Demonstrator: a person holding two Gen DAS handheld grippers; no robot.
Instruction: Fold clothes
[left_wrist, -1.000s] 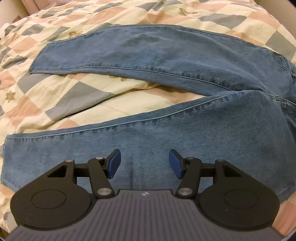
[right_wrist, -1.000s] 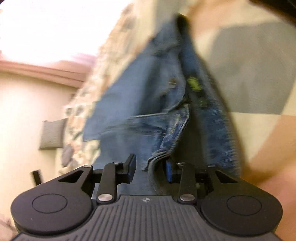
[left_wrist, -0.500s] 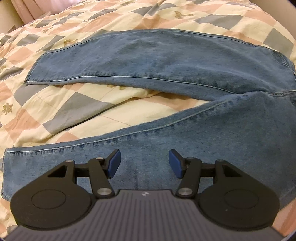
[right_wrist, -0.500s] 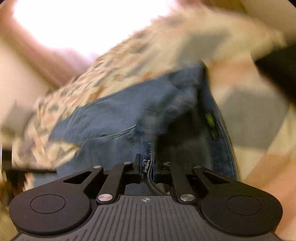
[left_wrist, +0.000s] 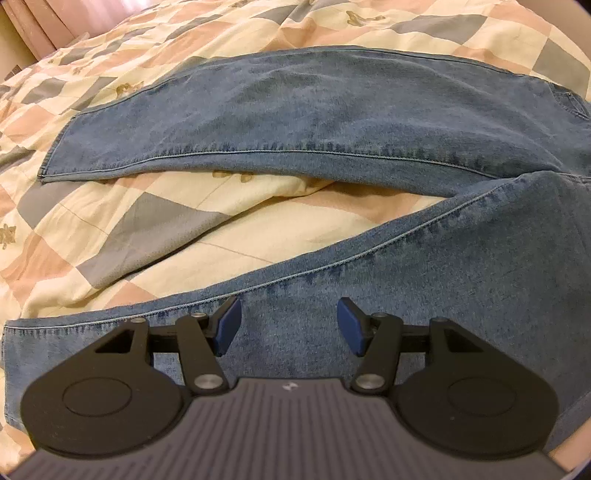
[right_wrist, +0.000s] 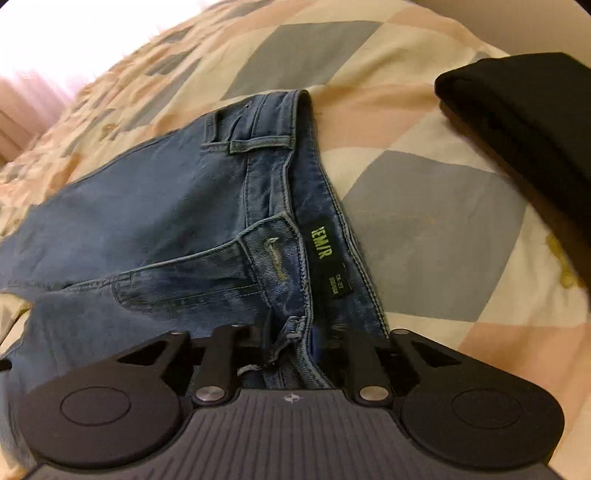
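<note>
A pair of blue jeans (left_wrist: 332, 110) lies spread on a checkered quilt, legs splayed apart toward the left. My left gripper (left_wrist: 288, 326) is open and empty, hovering over the near leg (left_wrist: 443, 277). In the right wrist view the jeans' waistband (right_wrist: 295, 229) with a black label lies ahead. My right gripper (right_wrist: 291, 347) is shut on the waistband edge, with the denim bunched between its fingers.
The quilt (left_wrist: 166, 229) covers the bed and shows between the two legs. A folded black garment (right_wrist: 517, 122) lies on the quilt to the right of the waistband. Pink curtains (left_wrist: 44, 22) hang beyond the bed's far left.
My right gripper closed on the waistband and swung down so the waist now lies flat ahead. My left gripper drifted slightly over the near leg, staying open.
</note>
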